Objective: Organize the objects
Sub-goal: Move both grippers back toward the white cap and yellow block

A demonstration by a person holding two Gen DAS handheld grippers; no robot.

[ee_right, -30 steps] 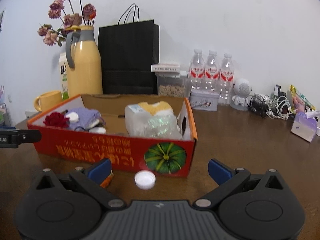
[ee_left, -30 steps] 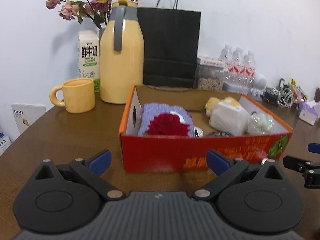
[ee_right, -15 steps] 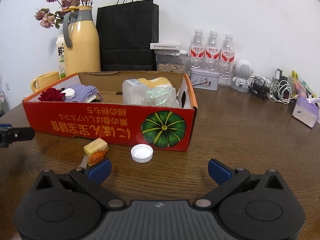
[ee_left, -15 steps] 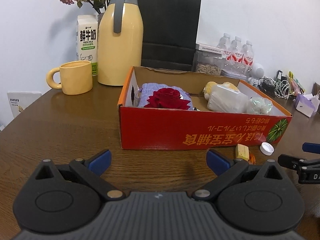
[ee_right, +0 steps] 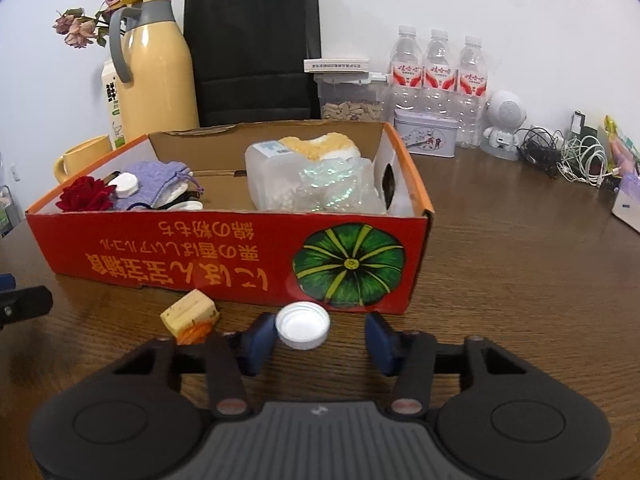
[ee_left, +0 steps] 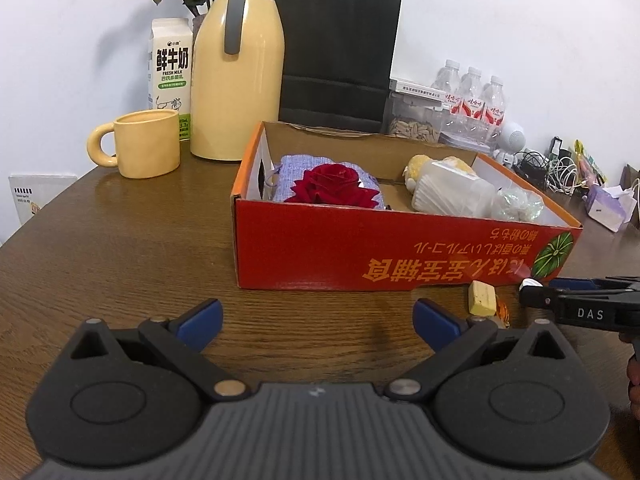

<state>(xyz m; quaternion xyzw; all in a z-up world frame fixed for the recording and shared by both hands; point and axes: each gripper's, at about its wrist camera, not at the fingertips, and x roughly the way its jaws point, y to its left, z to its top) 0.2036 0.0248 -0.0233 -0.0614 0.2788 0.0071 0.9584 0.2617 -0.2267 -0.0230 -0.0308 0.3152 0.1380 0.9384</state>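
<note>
My right tongs (ee_right: 320,340) are parted around the white bottle cap (ee_right: 303,325); the left pad (ee_right: 258,342) looks to touch its rim, the right pad stands apart. The cap lies on the desk (ee_right: 520,280), open side up, just before the red box (ee_right: 240,256) wall at 12 o'clock. It is round, so no long axis. A yellow block (ee_right: 190,312) sits at 10 o'clock, near. Bare desk runs to 3 o'clock. My left tongs (ee_left: 316,320) are released, holding nothing, with open wood ahead up to the box's front edge.
</note>
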